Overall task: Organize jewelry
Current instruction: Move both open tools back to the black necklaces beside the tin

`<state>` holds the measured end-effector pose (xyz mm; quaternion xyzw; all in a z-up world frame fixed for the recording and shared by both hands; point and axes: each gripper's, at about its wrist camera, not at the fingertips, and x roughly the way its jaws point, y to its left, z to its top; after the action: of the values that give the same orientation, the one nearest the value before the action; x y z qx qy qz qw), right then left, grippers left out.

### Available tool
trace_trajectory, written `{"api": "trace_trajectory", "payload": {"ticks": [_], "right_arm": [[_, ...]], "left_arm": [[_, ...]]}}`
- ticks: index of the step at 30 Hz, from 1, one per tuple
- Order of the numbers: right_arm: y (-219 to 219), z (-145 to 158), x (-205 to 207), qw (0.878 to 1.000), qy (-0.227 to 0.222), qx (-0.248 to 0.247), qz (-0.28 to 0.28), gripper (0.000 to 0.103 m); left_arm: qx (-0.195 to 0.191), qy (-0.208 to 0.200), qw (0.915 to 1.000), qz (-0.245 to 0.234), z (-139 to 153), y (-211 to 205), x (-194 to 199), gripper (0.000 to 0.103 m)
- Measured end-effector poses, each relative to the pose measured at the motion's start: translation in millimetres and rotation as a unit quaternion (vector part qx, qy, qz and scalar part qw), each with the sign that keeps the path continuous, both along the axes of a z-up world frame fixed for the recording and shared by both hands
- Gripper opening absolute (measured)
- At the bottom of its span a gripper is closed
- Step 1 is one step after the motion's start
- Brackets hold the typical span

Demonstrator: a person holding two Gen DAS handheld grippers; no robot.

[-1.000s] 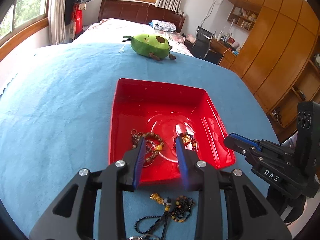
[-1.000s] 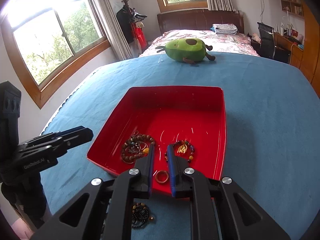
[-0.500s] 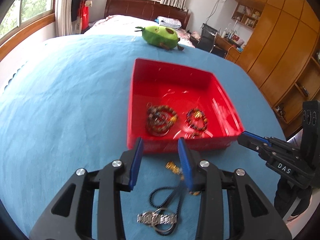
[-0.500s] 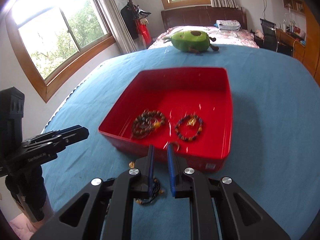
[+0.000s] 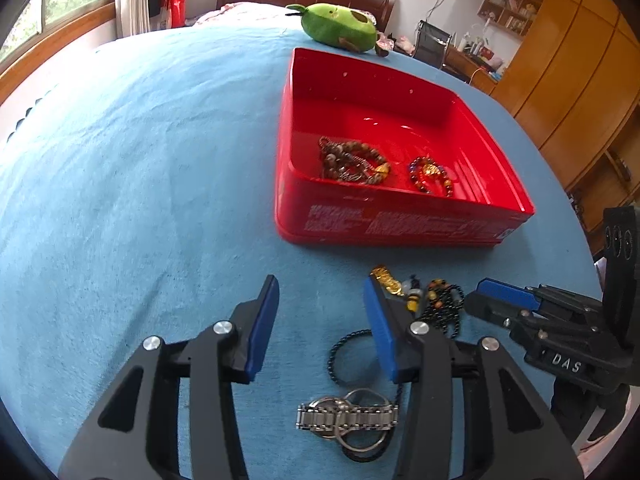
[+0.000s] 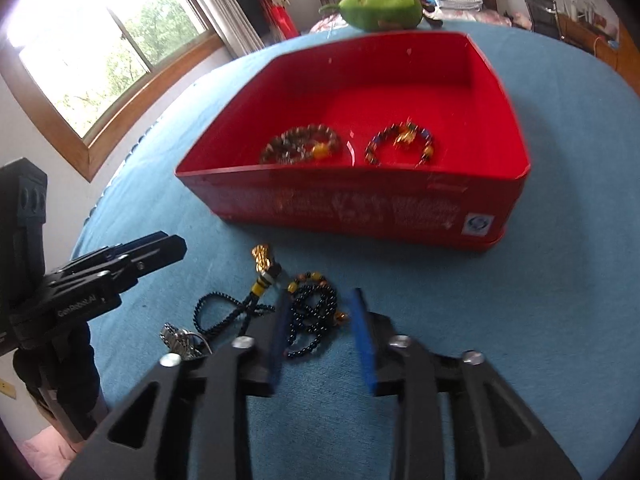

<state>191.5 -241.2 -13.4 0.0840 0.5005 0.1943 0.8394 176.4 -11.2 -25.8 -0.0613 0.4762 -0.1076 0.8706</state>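
A red box (image 5: 400, 200) (image 6: 352, 172) on the blue cloth holds a brown bead bracelet (image 5: 352, 160) (image 6: 300, 146) and a dark bead bracelet with a gold charm (image 5: 430, 174) (image 6: 400, 144). In front of it lie a black cord necklace with a gold charm (image 5: 386, 278) (image 6: 262, 258), a black bead bracelet (image 5: 444, 304) (image 6: 312, 320) and a silver watch (image 5: 346, 416) (image 6: 180, 338). My left gripper (image 5: 320, 312) hangs low over bare cloth left of the pile, its jaws opening and empty. My right gripper (image 6: 320, 320) is also opening, the black bead bracelet lying loose between its fingers.
A green avocado plush (image 5: 340, 28) (image 6: 380, 8) sits at the far edge of the cloth behind the box. Blue cloth stretches wide to the left of the box. A bed, a window and wooden cupboards stand beyond the table.
Both grippers came down and drew back from over the box to the cloth in front of it. Both jaws widened. The small ring earlier between the right fingers is gone from them.
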Motion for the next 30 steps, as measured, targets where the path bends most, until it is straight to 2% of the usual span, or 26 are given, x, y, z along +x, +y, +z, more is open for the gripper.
{"api": "trace_trajectory", "payload": {"ticks": [6, 13, 15, 18, 19, 25, 28, 30], "right_arm": [[11.3, -13.9, 6.0, 1.000, 0.016, -0.016, 0.006, 0.039], [35.2, -18.2, 5.6, 0.998, 0.000, -0.050, 0.030, 0.042], [44.1, -18.4, 4.2, 0.997, -0.010, -0.066, 0.037, 0.039], [54.0, -18.8, 2.1, 0.995, -0.027, -0.080, 0.053, 0.027], [53.9, -18.8, 1.8, 0.995, -0.027, -0.076, 0.057, 0.019], [31.7, -15.9, -0.7, 0.999, -0.019, -0.023, 0.041, 0.010], [10.3, -7.0, -2.6, 0.999, -0.031, -0.004, 0.017, 0.004], [-5.6, 0.3, -6.4, 0.999, -0.041, 0.010, 0.003, 0.004]], "left_arm": [[-0.004, 0.002, 1.0000, 0.000, -3.6, 2.3, 1.3, 0.045], [-0.006, 0.002, 0.9999, -0.008, -1.6, -3.1, -1.8, 0.047], [-0.007, 0.004, 0.9999, -0.009, -1.9, -3.1, -2.4, 0.048], [-0.008, 0.005, 0.9999, -0.009, -2.9, -3.7, 0.5, 0.049], [-0.008, 0.007, 0.9999, -0.008, -3.6, -3.1, 1.2, 0.049], [-0.007, 0.011, 0.9999, -0.009, -6.9, -4.2, 3.9, 0.049], [-0.010, 0.011, 0.9997, -0.017, -5.7, -8.0, 3.2, 0.050], [-0.011, 0.011, 0.9995, -0.027, -4.2, -13.5, 2.4, 0.050]]}}
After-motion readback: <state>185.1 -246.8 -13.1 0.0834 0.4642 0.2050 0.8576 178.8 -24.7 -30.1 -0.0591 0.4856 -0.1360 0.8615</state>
